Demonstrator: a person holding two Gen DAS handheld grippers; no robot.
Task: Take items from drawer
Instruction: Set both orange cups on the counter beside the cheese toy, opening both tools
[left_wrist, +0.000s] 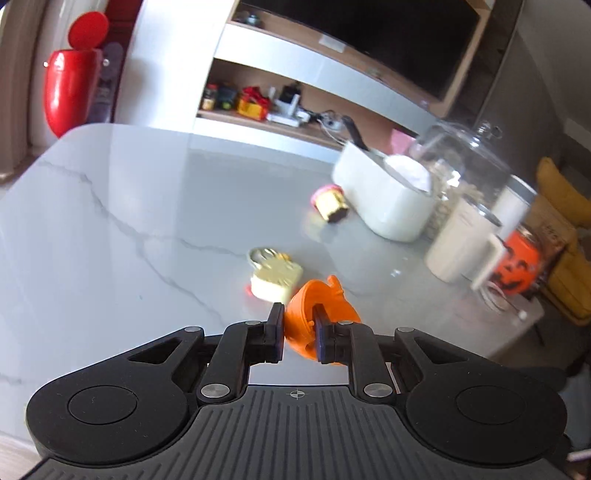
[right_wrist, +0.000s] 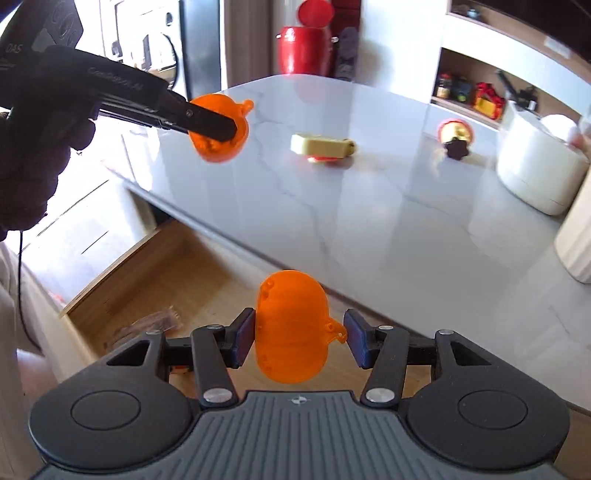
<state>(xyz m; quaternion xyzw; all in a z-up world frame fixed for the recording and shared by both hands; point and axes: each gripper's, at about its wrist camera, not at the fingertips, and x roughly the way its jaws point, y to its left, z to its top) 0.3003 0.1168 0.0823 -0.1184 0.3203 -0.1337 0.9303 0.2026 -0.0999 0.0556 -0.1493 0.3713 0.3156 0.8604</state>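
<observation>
The left gripper (left_wrist: 298, 332) has its jaws clamped on an orange plastic shell (left_wrist: 317, 314) above the marble worktop (left_wrist: 129, 221), near a cream padlock (left_wrist: 275, 275).

Grippers: two. Left gripper (left_wrist: 298, 334), clamped on one orange shell (left_wrist: 325, 306). Right gripper (right_wrist: 301, 339), jaws around second shell (right_wrist: 291, 328); left pad touching, right pad apart.
Orange shells: two total.
Cream-yellow block (right_wrist: 319, 144) on table (right_wrist: 388, 206): one.
Pink-yellow toy (right_wrist: 455, 136) on table: one.
White tub (right_wrist: 535, 170): one.
Open drawer (right_wrist: 155, 269): one; one clear packet (right_wrist: 155, 325) inside, blurred.
Red vase (right_wrist: 304, 48): one.
Pumpkin bucket (left_wrist: 517, 264): one.
Glass dome (left_wrist: 465, 158): one.
</observation>
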